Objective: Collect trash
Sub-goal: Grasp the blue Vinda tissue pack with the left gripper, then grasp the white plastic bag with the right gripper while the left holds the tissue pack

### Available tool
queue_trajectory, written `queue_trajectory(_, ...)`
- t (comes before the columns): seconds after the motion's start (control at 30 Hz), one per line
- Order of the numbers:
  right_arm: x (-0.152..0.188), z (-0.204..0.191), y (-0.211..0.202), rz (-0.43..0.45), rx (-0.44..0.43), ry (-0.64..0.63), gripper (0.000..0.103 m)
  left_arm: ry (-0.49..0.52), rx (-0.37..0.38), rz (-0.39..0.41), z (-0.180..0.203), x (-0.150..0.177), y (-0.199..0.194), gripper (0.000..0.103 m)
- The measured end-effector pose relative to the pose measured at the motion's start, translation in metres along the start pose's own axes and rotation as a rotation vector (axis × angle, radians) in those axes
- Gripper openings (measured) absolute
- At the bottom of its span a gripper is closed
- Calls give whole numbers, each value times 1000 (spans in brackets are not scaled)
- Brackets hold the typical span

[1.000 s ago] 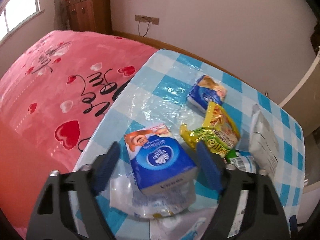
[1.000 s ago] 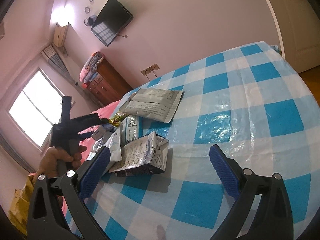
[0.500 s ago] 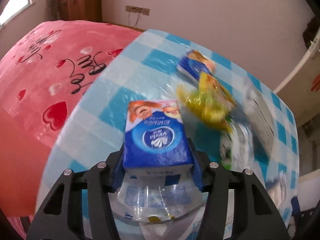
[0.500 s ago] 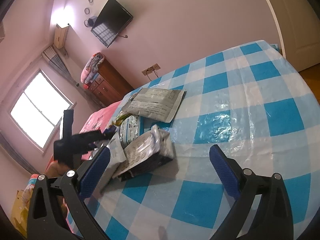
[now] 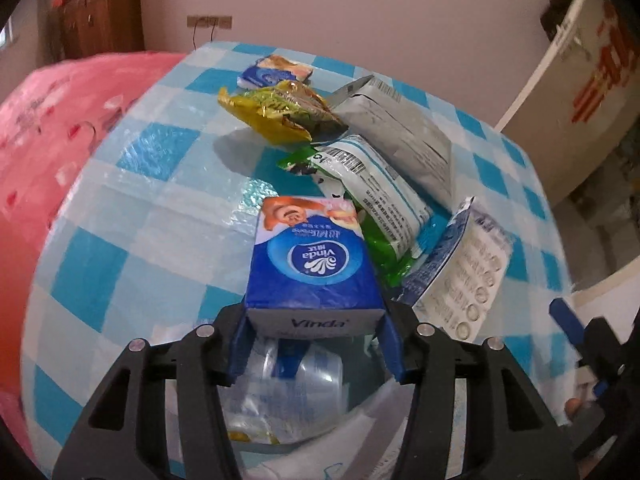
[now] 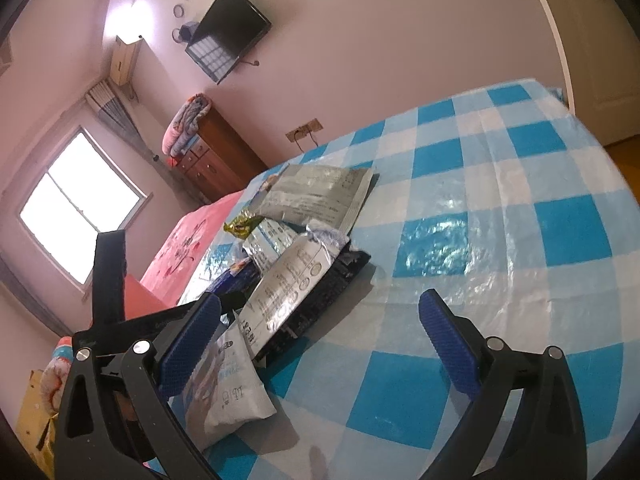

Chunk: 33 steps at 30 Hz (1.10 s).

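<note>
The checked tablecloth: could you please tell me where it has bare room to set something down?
Free: the wide stretch of tablecloth right of the wrapper pile, toward the door side, and the strip between the pile and the pink bedspread. Crowded: the wrappers around the tissue pack.

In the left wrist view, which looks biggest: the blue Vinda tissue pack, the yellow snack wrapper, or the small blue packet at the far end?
1. Vinda tissue pack, though nearest the camera.
2. Yellow snack wrapper.
3. Small blue packet, farthest away.

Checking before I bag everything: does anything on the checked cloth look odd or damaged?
Nothing spilled. The wrappers lie crumpled in a loose heap, the yellow wrapper torn open. The blue tissue pack is clamped in the left gripper.
</note>
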State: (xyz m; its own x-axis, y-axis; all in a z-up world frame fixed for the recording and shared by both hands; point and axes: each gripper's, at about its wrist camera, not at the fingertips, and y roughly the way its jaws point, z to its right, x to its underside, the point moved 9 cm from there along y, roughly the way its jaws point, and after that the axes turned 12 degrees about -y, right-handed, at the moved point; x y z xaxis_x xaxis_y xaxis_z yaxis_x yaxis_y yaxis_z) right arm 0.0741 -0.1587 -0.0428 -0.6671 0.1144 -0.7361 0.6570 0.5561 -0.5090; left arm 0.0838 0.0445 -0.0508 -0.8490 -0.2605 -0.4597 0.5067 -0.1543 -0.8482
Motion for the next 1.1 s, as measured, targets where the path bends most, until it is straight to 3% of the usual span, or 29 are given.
queue_trajectory(0.23, 16, -7, 18, -85, -35, 3, 98, 61, -24, 31, 3, -15, 5, 62)
queue_trajectory(0.4, 24, -12, 25, -109, -59, 1, 98, 89, -38, 16, 4, -17, 14, 62)
queue_trajectory(0.53, 27, -21, 26, -119, -112, 4, 98, 83, -54, 26, 1, -17, 17, 54)
queue_trajectory(0.73, 34, -48, 30, -152, -185, -56, 97, 69, -48, 38, -1, -17, 15, 53)
queue_trajectory(0.8, 37, -55, 31, -162, -196, -79, 93, 61, -42, 51, -2, -18, 11, 53)
queue_trajectory(0.87, 41, -61, 33, -176, -211, -91, 82, 52, -30, 69, -3, -20, 3, 53)
queue_trajectory(1.1, 55, -76, 37, -229, -285, -90, 81, 25, -8, 120, -14, -21, -29, 53)
